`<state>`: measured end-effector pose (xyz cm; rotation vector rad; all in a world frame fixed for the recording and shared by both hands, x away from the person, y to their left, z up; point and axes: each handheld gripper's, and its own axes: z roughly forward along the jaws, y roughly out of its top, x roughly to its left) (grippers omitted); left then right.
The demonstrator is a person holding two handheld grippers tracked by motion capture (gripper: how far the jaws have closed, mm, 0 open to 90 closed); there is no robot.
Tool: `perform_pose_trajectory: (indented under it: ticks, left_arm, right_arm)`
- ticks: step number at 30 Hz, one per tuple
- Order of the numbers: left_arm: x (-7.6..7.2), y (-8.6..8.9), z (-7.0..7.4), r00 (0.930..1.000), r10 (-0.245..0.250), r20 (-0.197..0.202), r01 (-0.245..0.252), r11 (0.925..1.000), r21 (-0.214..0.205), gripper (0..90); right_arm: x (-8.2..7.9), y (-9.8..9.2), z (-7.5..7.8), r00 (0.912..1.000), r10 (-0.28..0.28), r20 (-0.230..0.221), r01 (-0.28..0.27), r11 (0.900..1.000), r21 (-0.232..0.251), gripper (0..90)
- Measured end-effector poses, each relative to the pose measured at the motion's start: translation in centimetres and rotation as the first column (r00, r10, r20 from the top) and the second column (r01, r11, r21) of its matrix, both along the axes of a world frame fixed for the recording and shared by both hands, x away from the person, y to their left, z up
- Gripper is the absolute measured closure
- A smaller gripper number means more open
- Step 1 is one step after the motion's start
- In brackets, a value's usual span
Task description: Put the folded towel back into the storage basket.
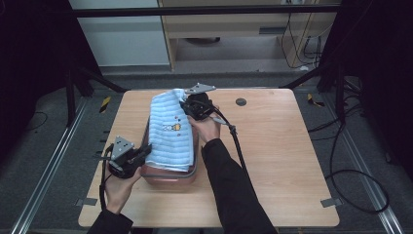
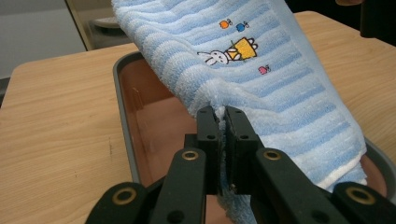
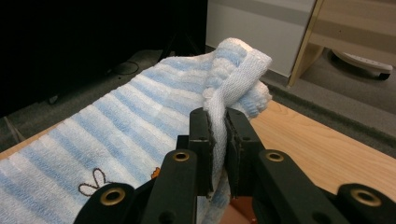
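Near the table's front-left, the left gripper is clamped on the near corner of the blue striped towel, which is draped over the reddish tray. Farther back, the right gripper pinches the far corner. Judging by this, the towel is grasped at both ends but not laid down inside the tray yet.
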<state>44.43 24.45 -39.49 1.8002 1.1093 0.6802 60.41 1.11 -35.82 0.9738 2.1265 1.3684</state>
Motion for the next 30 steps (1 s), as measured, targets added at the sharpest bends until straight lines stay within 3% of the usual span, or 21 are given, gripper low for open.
perform_pose_trajectory:
  ticks: [16,22,30]
  left_arm:
    - [0.3,-0.3,-1.9,0.9989,0.000,-0.047,0.003,0.9985,0.055,85.3]
    - [0.3,0.0,-2.3,0.9972,0.006,-0.075,-0.003,0.9990,0.045,85.2]
    - [0.4,0.0,-3.0,0.9946,0.007,-0.103,0.000,0.9978,0.066,85.0]
  right_arm:
    - [0.0,0.1,-2.9,0.9994,0.003,-0.034,-0.004,0.9989,-0.046,82.2]
    - [-0.2,0.0,-4.1,0.9987,0.001,-0.052,-0.004,0.9990,-0.044,82.1]
    - [-0.2,-0.2,-5.2,0.9968,-0.005,-0.080,0.000,0.9985,-0.055,81.9]
